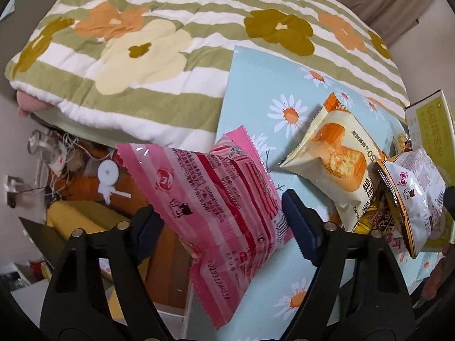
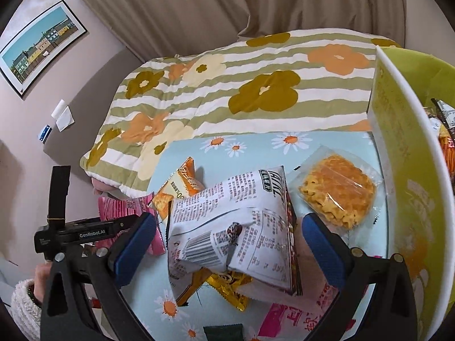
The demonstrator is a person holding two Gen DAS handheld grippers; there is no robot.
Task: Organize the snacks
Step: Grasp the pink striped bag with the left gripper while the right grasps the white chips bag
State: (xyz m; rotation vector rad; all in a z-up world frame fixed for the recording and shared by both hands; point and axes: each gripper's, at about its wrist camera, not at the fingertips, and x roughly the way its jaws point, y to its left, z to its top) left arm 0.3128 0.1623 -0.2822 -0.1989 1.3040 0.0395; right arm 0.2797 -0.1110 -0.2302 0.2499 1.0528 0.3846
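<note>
A pink striped snack packet (image 1: 219, 199) lies tilted over the left edge of the light-blue daisy cloth (image 1: 256, 85). My left gripper (image 1: 221, 221) is closed on its sides, both blue pads touching the wrapper. In the right wrist view the same pink packet (image 2: 128, 207) shows at the left. My right gripper (image 2: 229, 241) stands open around a white printed snack bag (image 2: 233, 227), with small gaps at both pads. Under that bag lies a gold packet (image 2: 227, 287). A cream bread packet (image 1: 332, 153) and a clear packet of an orange noodle cake (image 2: 338, 190) lie beside it.
A yellow-green carton (image 2: 398, 170) stands open at the right, with packets inside it. A striped floral quilt (image 1: 142, 56) is bunched behind the cloth. Left of the cloth's edge the surface drops to a cluttered floor (image 1: 71, 170). A hand in a white fleecy sleeve (image 2: 25, 298) holds the left gripper.
</note>
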